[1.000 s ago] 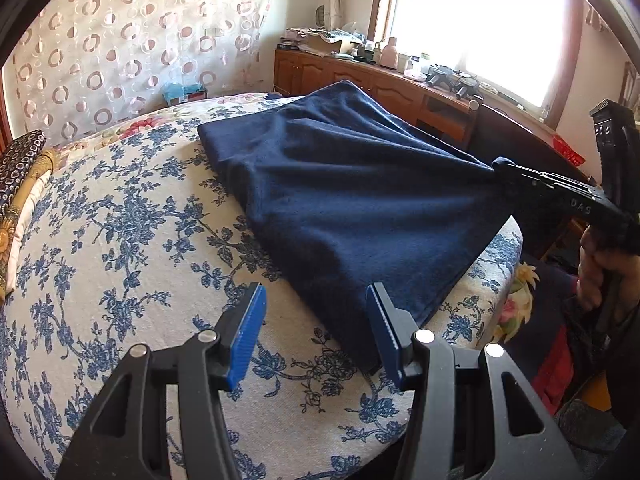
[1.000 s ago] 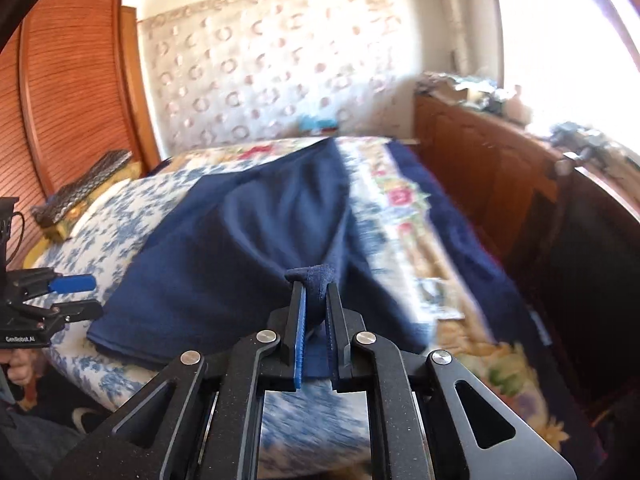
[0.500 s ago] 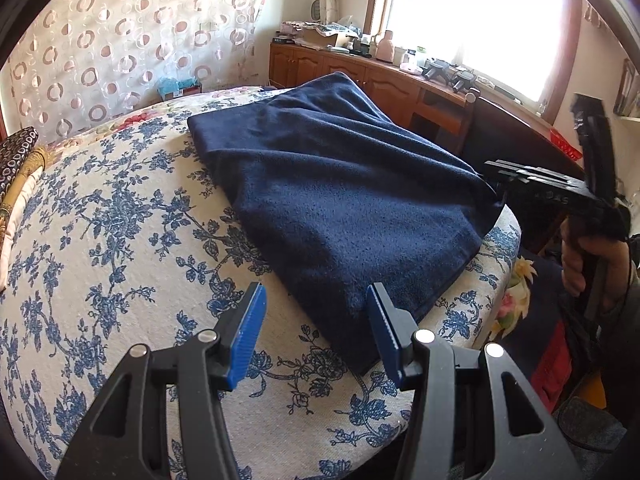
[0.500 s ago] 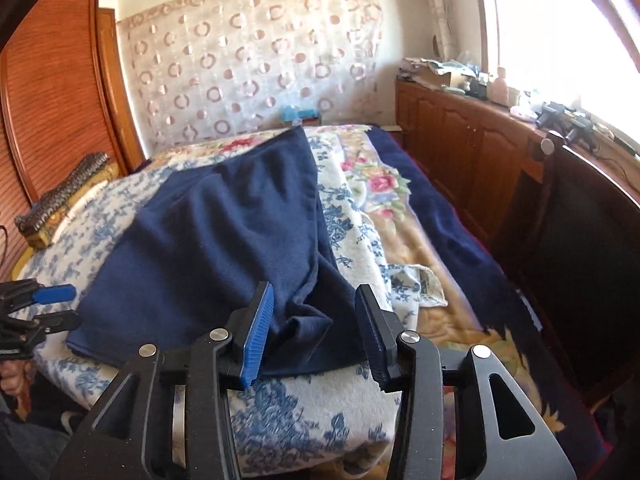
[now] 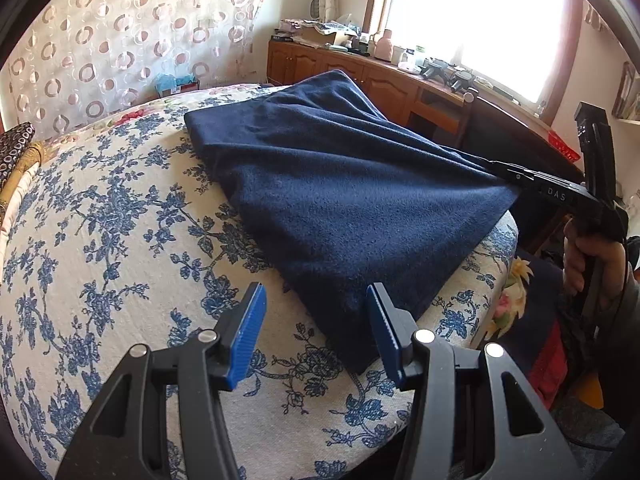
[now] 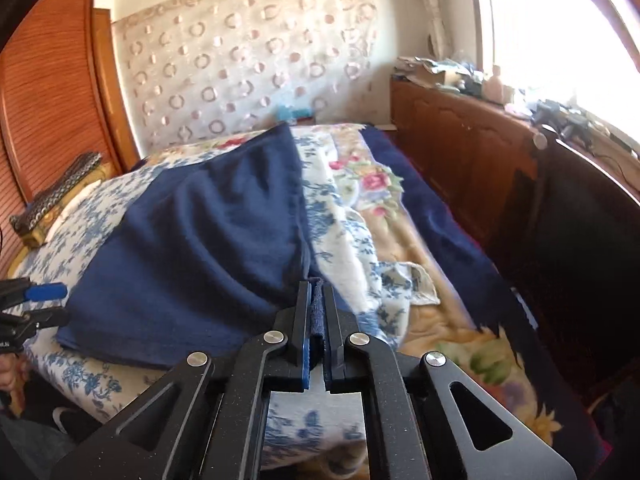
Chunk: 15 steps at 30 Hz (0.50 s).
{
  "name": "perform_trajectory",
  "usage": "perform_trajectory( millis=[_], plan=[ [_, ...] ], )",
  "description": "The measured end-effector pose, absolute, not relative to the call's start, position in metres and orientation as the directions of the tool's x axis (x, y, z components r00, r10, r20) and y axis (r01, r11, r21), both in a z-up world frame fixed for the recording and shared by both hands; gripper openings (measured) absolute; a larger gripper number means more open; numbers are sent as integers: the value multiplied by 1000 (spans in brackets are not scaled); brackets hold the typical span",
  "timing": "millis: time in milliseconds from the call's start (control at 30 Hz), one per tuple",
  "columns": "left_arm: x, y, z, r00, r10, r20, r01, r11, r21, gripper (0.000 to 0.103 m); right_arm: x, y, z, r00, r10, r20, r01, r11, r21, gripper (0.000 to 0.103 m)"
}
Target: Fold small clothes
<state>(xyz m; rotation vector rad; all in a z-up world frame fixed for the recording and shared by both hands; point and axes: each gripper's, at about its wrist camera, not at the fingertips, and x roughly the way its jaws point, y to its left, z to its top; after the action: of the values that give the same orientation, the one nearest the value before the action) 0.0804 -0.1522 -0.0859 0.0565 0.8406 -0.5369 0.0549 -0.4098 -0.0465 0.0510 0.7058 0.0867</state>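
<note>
Left wrist view: the navy garment (image 5: 340,200) is spread on the floral bed (image 5: 100,240), centre frame. The left gripper (image 5: 316,332) is held with jaws apart, empty, over the near corner.

Right wrist view: the right gripper (image 6: 316,320) is clamped on the garment's right corner, lower centre. For a square fold, the left corner should be gripped equally before lifting.

A plain navy-blue fleece garment (image 5: 340,200) lies on a cream bedspread (image 5: 100,240) printed with blue flower sprigs. Beside it, a beige blanket (image 6: 440,300) shows pink roses and a dark-blue border. Behind hangs a sheer white curtain (image 6: 240,60) dotted with pinkish rings. Black tongs (image 5: 316,332) carry bright-blue ribbed pads (image 5: 246,332). Cabinets (image 6: 460,140) are reddish-brown wood.
</note>
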Motion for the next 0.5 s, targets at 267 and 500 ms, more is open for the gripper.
perform_trajectory(
  millis=[267,500],
  plan=[
    [82,-155,-91,520,-436,-734,479,861,-172,51,64,-408,-55,738,71,-671,-59,997,41,43],
    [85,-155,-93,515,-435,-739,477,861,-175,51,75,-416,-67,709,105,-697,-91,994,57,46]
  ],
)
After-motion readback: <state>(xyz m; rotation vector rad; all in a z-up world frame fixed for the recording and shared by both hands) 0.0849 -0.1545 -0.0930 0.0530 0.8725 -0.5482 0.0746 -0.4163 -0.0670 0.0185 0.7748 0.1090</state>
